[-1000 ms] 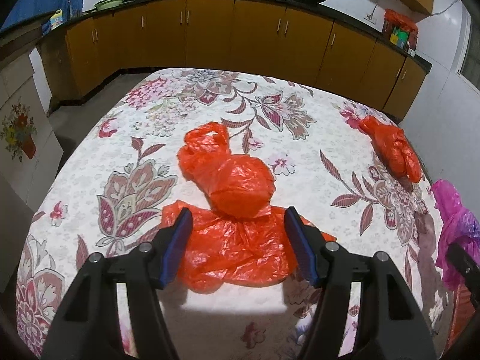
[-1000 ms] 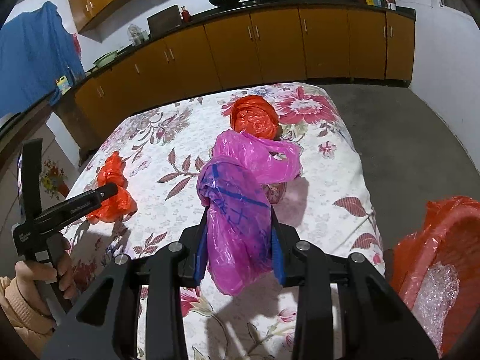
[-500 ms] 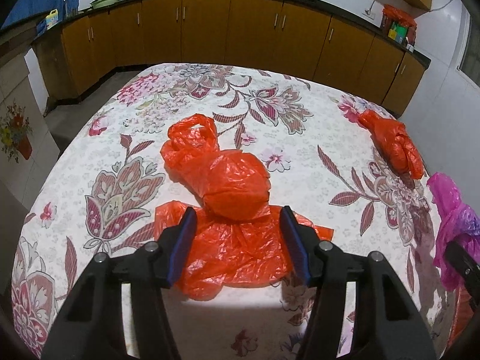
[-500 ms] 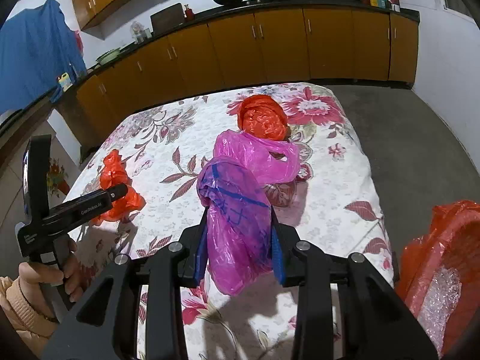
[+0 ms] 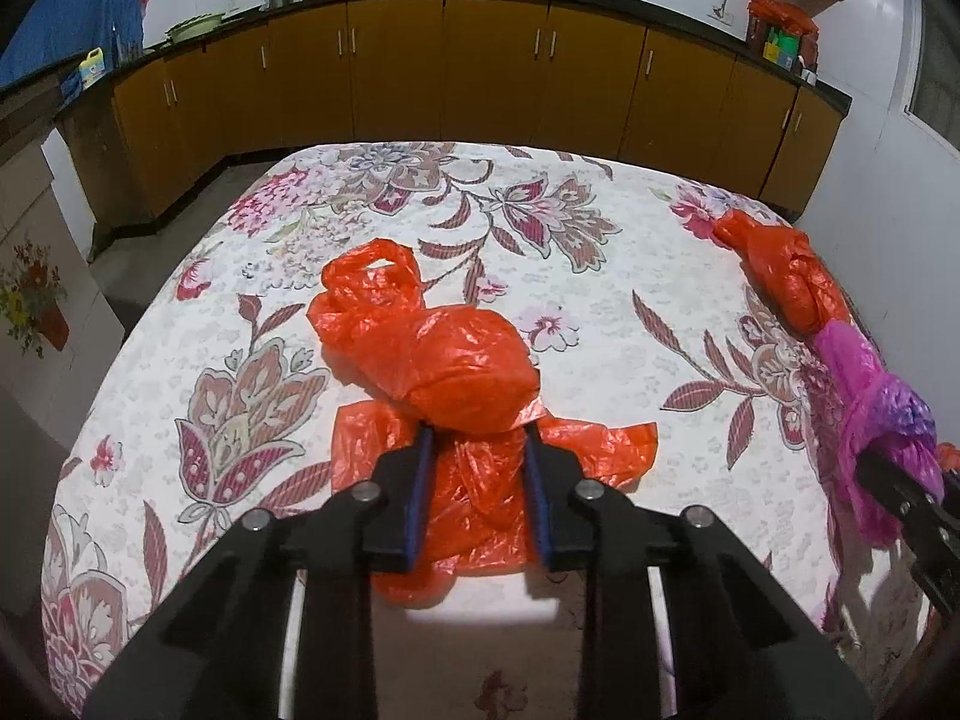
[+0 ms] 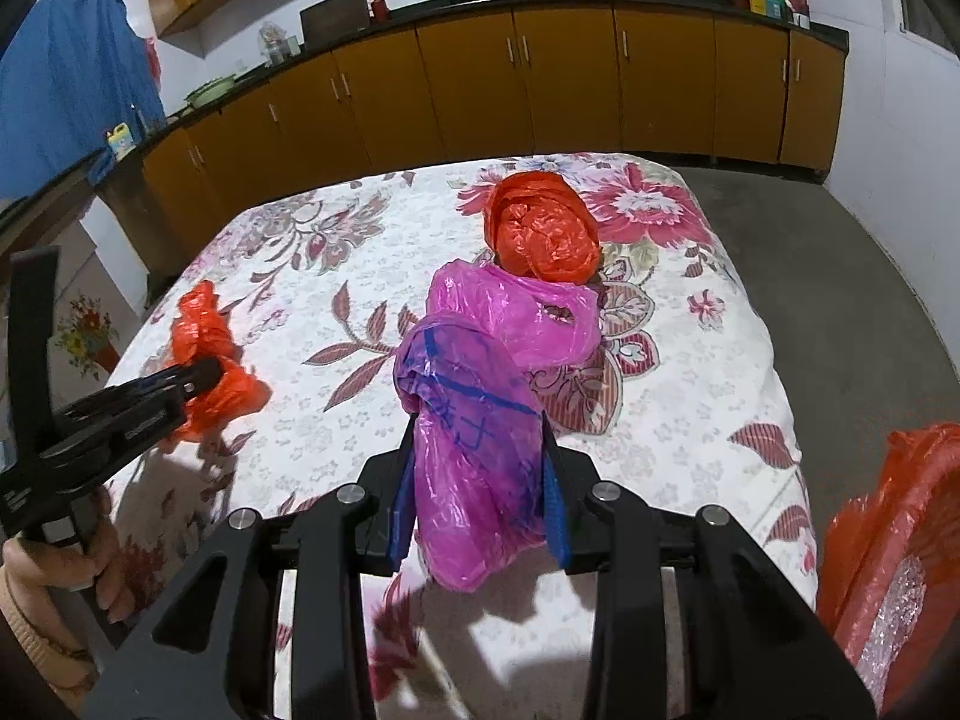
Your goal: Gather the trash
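A knotted orange bag (image 5: 432,354) lies mid-table on a flat orange plastic sheet (image 5: 480,480). My left gripper (image 5: 477,438) has its jaws narrowed around the near edge of the bag and the bunched sheet; it also shows in the right wrist view (image 6: 204,375). My right gripper (image 6: 477,426) is shut on a pink plastic bag (image 6: 480,420) with blue markings, held above the table's right side; the bag also shows in the left wrist view (image 5: 870,408). Another balled orange bag (image 6: 543,231) lies behind it, also seen from the left wrist (image 5: 786,276).
The table wears a floral cloth (image 5: 300,240). An orange-lined bin (image 6: 894,540) with clear plastic inside stands beside the table at the right. Brown cabinets (image 5: 480,72) with a dark counter run along the far wall. Grey floor (image 6: 840,276) lies right of the table.
My left gripper's jaws have closed in from wide open onto the orange plastic. The right gripper keeps its hold on the pink bag and has shifted slightly.
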Tool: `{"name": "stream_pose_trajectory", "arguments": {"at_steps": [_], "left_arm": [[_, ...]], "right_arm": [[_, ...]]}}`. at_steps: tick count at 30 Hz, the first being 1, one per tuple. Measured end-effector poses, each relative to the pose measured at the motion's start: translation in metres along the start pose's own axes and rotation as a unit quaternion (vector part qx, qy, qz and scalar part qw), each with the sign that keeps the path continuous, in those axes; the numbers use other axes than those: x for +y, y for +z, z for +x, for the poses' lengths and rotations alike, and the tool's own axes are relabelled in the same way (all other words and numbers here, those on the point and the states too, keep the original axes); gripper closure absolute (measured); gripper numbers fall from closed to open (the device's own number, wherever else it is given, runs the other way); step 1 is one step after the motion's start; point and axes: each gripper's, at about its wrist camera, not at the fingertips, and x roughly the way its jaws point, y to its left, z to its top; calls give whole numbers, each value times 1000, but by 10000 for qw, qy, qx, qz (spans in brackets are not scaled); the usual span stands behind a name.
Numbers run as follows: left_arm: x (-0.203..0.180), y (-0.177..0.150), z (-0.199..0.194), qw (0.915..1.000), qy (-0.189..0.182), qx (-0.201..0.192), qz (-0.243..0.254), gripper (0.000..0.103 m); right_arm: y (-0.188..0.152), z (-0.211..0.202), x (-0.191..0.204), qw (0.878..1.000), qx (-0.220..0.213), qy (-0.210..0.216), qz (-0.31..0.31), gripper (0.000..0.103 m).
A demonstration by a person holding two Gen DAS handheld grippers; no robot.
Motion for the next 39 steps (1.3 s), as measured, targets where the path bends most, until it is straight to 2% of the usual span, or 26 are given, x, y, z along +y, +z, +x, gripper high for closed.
{"name": "stream_pose_trajectory", "arguments": {"at_steps": [6,8,12,14,16,20,27,34,39], "left_arm": [[2,0,3,10000,20,64,-21,69],[3,1,5,9999,32,95,-43,61],[7,1,8,9998,32,157,-129,49],[8,1,9,9997,22,184,-146,41],[8,1,10,9997,45,207,-125,35],[8,2,12,9995,125,266,-124,25],[10,2,13,9992,236,298,-87,20],[17,3,19,9984,348,412,-169,6],[18,1,21,9982,362,443,-164,4]], "right_arm": [[5,19,4,9995,157,-260,-68,66],[7,22,6,9993,159,-327,-85,66],[10,33,9,9984,346,-417,-136,54],[10,35,13,9982,408,-358,-245,40],[8,40,18,9964,559,-523,-353,3],[6,43,21,9949,654,-649,-415,2],[5,42,20,9948,658,-652,-420,2],[5,43,21,9948,658,-653,-421,2],[5,43,21,9948,658,-653,-422,2]]}}
